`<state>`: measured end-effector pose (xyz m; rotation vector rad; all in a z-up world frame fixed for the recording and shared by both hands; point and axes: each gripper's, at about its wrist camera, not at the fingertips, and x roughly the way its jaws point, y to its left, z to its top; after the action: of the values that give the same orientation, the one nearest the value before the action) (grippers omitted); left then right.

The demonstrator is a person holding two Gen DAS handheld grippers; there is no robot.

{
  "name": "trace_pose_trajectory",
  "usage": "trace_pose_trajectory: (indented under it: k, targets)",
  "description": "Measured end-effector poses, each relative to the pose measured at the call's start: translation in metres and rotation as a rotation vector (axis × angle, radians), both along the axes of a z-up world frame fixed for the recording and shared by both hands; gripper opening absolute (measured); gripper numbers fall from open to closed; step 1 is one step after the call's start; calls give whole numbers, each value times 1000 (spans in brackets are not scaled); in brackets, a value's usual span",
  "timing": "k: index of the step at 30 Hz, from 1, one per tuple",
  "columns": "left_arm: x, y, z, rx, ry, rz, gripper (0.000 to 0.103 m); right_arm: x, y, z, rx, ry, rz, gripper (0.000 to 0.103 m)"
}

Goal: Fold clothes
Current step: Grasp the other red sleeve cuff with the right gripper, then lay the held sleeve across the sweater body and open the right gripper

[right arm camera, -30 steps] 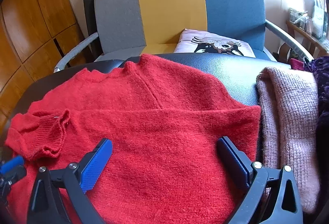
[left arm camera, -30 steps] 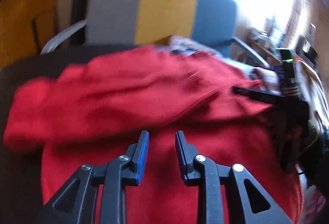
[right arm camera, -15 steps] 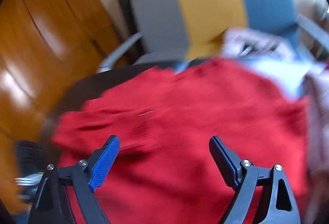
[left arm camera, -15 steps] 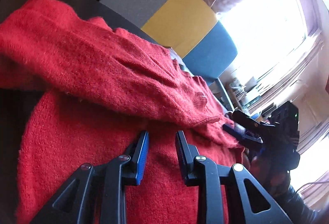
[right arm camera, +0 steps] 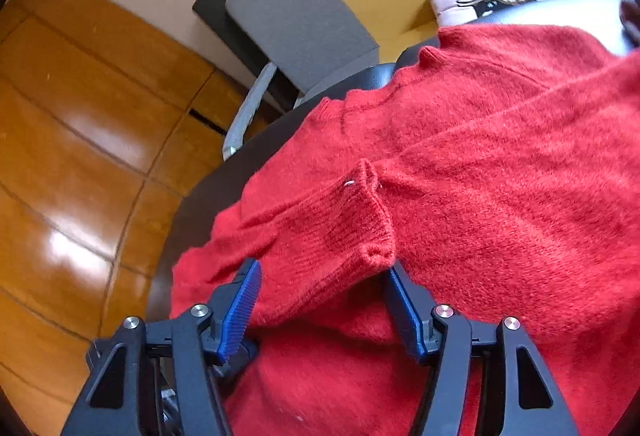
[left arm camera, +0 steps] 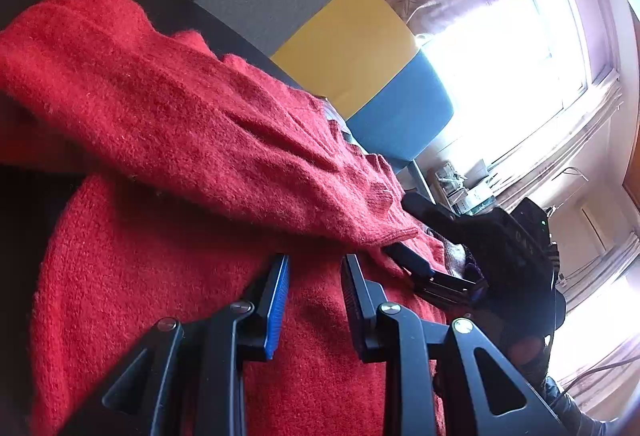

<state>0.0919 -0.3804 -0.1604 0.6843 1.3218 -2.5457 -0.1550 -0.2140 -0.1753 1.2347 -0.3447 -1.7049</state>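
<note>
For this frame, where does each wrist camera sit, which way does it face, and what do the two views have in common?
Left wrist: on the left gripper, low over the red sweater, facing the striped chair and window; the right gripper shows, its fingers either side of the sleeve cuff.
Right wrist: on the right gripper, facing the cuff, sweater and wooden panelling.
Shared: sweater, cuff, chair.

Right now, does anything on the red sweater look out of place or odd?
Mostly no. One small thing: a tiny pale fleck, perhaps lint or a thread, sits on the ribbed cuff of the red sweater. The right gripper is open around that cuff. No tear or stain shows.
</note>
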Motion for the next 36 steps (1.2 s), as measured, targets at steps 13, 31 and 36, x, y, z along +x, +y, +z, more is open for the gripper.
trace_pose_trajectory:
  k: [13, 31, 36]
  targets:
    - [-6, 0, -6, 8, 4, 10, 21, -4, -14, 68, 88, 303, -40, 8]
    - [-10, -3, -4, 1, -14, 14, 20, -74, 150, 22, 198, 230, -388, 8]
    - [-10, -5, -4, 11, -15, 13, 20, -71, 155, 6, 235, 230, -379, 8]
